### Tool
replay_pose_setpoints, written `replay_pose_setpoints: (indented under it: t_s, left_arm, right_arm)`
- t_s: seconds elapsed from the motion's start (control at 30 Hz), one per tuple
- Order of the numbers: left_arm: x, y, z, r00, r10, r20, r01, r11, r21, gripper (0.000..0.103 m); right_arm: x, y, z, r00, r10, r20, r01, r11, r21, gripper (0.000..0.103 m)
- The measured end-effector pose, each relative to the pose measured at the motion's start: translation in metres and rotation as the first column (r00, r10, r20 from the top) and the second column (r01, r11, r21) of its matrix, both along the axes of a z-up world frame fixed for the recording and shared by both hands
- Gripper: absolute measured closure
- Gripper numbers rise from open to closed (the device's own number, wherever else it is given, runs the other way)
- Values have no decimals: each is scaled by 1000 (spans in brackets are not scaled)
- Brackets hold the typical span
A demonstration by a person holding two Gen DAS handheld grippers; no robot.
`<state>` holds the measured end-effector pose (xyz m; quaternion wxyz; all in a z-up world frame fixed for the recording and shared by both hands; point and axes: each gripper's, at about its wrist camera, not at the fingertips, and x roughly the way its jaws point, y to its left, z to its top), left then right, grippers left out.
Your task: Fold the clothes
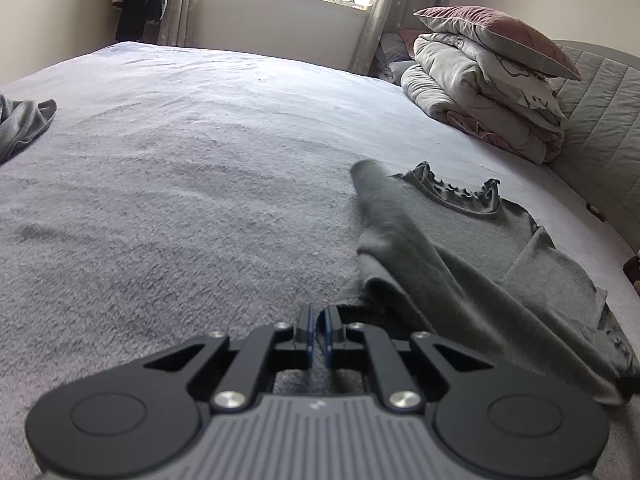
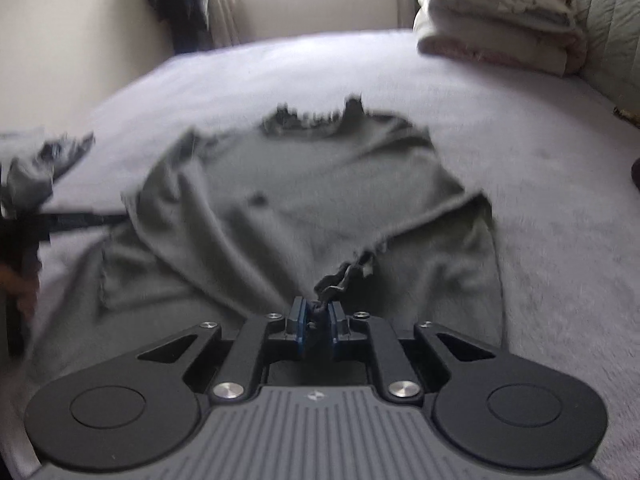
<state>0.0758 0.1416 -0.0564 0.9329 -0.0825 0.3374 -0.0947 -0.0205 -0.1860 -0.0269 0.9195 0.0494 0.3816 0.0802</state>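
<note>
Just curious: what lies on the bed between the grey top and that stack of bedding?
Only bare bedcover lies between the grey top and the folded bedding, in the left wrist view.

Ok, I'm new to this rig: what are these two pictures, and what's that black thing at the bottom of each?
Each picture comes from a camera on a hand-held claw, looking along its two fingers. One view is the left claw, the other the right claw. Both hover over a bed where a grey top with a frilly neckline lies spread. The left claw is shut on the top's edge; the right claw pinches a frilly bit of its hem. More grey clothing lies farther off, and folded bedding is stacked by the headboard.
</note>
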Motion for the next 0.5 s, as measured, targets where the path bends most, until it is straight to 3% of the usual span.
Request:
replay_pose_setpoints:
  t_s: [0.07,0.27,0.5]
  left_arm:
    - [0,0,0,1000,1,-1,-1,1000,0,97]
    - [-2,1,10,999,-23,22,22,999,40,96]
    - [-2,-7,13,975,-216,44,211,972,100,95]
  right_arm:
    - [-1,0,-4,998,39,-49,-39,999,-3,88]
    - [-1,-13,12,999,33,5,-34,998,52,69]
    - [31,-28,3,997,-83,9,82,996,32,65]
